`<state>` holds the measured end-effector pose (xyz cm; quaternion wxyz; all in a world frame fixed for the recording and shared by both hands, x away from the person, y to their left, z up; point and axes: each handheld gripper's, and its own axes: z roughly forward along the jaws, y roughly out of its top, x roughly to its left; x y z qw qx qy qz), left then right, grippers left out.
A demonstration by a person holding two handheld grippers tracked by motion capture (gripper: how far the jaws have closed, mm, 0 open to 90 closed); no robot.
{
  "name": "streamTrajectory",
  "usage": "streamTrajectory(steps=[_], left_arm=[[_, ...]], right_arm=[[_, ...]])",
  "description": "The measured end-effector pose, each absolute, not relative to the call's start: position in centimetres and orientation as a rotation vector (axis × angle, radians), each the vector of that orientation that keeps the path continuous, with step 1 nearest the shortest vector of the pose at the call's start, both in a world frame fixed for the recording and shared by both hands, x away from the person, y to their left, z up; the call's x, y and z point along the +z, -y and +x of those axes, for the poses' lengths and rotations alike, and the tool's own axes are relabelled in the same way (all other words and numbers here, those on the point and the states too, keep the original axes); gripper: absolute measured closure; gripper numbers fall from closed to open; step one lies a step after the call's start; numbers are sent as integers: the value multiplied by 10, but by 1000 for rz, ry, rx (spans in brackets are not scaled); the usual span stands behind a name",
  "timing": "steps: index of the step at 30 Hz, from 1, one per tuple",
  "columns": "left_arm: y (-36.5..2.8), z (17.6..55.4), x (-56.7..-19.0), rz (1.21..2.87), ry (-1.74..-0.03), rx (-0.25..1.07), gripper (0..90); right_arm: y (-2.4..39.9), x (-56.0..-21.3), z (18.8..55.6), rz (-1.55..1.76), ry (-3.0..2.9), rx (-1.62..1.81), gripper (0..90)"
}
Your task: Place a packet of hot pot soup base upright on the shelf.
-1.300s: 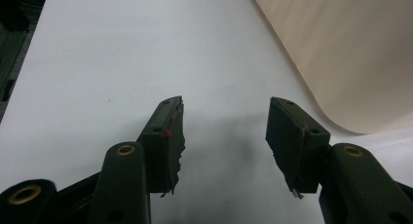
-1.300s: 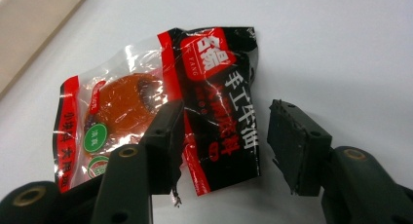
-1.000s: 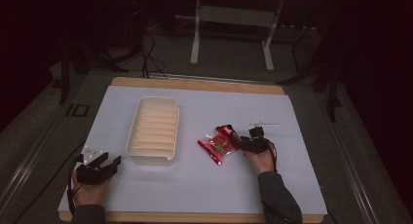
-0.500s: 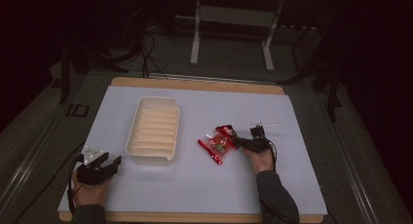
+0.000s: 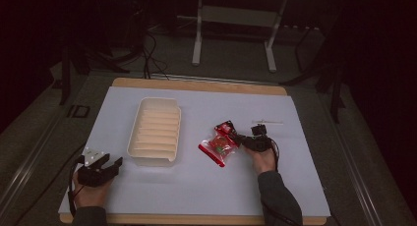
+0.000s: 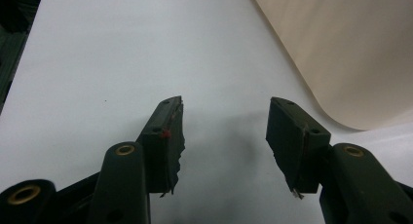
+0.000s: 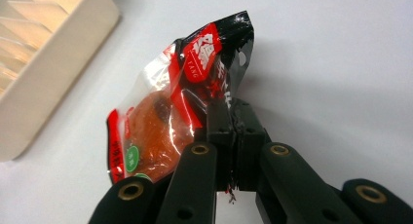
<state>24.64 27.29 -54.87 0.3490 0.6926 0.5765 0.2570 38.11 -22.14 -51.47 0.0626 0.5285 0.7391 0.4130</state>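
Observation:
A red and black snack packet (image 5: 220, 144) (image 7: 170, 107) lies on the white table right of the middle. My right gripper (image 5: 238, 139) (image 7: 233, 107) has just been closing and is now shut on the packet's edge, the foil pinched between its black jaws. A cream ribbed tray (image 5: 154, 131) (image 7: 34, 63) stands left of the packet. My left gripper (image 5: 109, 163) (image 6: 224, 129) rests near the table's front left corner, open, with bare table between its jaws. The tray's rounded corner (image 6: 360, 53) is just to its right.
A thin white stick (image 5: 268, 122) lies on the table behind my right hand. The white table sheet (image 5: 196, 186) has a wooden rim (image 5: 196, 84) at the back. A metal stand (image 5: 233, 19) and cables sit on the dark floor beyond.
My right gripper's jaws have come together on the packet's edge. The left hand has stayed where it was.

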Motion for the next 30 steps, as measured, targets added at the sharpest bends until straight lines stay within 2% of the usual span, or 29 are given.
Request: streamTrajectory(steps=[30], left_arm=[[-273,246,-549,1797,-1491,666,480]], right_arm=[[190,-470,367,1305,-2298,1403,889]])
